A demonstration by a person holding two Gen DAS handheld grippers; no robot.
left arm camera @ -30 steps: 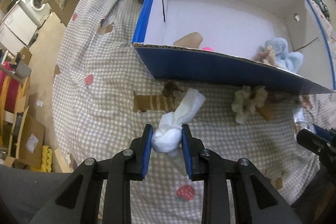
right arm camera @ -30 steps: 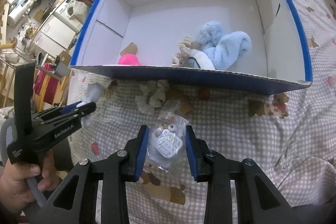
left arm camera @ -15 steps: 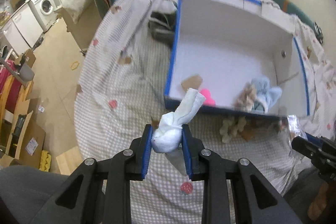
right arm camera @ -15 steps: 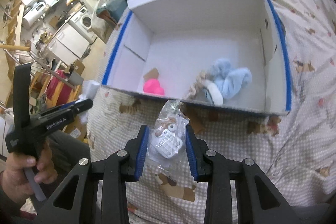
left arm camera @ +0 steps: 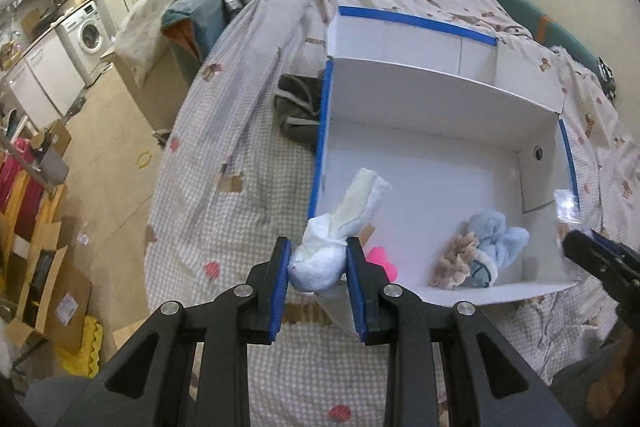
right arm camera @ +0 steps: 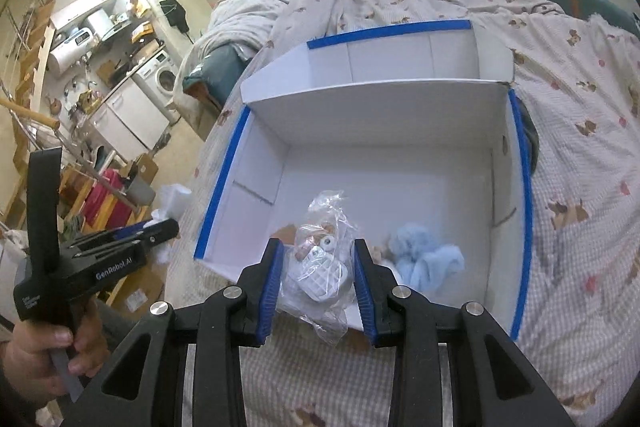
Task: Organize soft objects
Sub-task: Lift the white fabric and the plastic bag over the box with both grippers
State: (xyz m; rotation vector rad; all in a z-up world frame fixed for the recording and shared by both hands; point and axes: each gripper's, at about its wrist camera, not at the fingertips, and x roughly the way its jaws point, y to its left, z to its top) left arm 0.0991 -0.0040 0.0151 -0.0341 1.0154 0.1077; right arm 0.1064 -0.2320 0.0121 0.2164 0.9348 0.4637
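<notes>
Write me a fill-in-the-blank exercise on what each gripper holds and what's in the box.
1. The left gripper is shut on a white ____.
2. The right gripper holds a small toy sealed in a clear plastic ____.
3. The fluffy towel lying in the box is light ____.
4. The box's top edges are trimmed in ____ tape.

Missing words: sock; bag; blue; blue
</notes>
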